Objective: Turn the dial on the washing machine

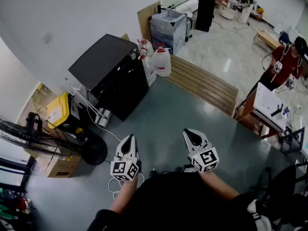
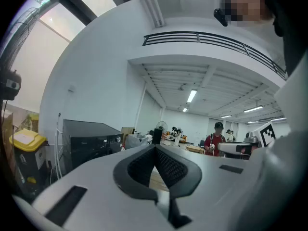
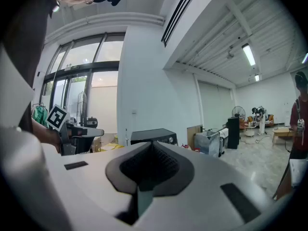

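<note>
The black washing machine (image 1: pixel 110 73) stands against the white wall, well ahead of both grippers, with its small dial (image 1: pixel 134 55) at the top right of its front panel. In the left gripper view the machine (image 2: pixel 91 138) is far off at the left, and its dial (image 2: pixel 118 138) shows as a pale dot. The right gripper view has the machine (image 3: pixel 153 135) just above the jaws. My left gripper (image 1: pixel 128 139) and right gripper (image 1: pixel 191 135) hover side by side over the grey floor, both shut and empty, far from the machine.
Large water bottles (image 1: pixel 159 59) stand right of the machine, with a wooden pallet (image 1: pixel 204 83) beyond them. A yellow bin (image 1: pixel 57 109), a floor fan (image 1: pixel 48 141) and cables crowd the left. A person in red (image 1: pixel 284 61) stands by a table at the right.
</note>
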A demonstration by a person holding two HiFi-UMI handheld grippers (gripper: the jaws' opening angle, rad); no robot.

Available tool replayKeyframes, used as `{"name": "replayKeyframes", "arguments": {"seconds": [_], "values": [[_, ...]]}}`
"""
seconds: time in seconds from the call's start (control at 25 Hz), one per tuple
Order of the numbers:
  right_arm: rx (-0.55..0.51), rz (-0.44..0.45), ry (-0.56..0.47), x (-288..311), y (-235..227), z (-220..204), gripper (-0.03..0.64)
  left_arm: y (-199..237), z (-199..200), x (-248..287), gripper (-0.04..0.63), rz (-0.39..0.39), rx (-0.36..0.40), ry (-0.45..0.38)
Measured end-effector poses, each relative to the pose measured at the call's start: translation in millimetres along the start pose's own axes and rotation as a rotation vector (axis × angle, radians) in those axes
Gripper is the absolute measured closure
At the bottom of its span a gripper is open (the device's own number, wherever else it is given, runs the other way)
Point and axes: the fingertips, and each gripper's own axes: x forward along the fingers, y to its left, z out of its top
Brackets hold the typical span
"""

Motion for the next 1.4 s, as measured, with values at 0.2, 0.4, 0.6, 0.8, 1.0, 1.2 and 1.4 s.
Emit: {"name": "replayKeyframes", "arguments": {"seconds": [0.2, 0.4, 0.6, 0.8, 1.0, 1.2, 1.4], "values": [[0.008, 0.011, 0.021, -22, -1, -3, 0.595, -26, 2, 0, 0.584, -0.007, 0.019, 0.006], [0.022, 0.009, 0.028, -32, -12, -10, 0.595, -49, -10, 3, 0.584, -0.044, 0.01, 0.045], [0.065, 0.049, -0.043, -41, -14, -3, 0.594, -59, -18, -2, 0.584, -0.059, -0.001, 0.071], [0.056, 0.068, -0.029, -53, -17, -13, 0.594, -68, -24, -8, 0.584, -0.039, -0.031, 0.07], [0.084, 0.099, -0.001, -72, -30, -37, 0.594, -85, -41, -16, 0.583, -0.053, -0.012, 0.099], [0.133, 0.077, 0.018, -93, -48, -59, 0.594, -92, -49, -29, 0.583, -0.049, 0.005, 0.123], [0.147, 0.084, 0.04, -84, -57, -66, 0.594, -87, -52, -21, 0.583, -0.02, -0.018, 0.122]]}}
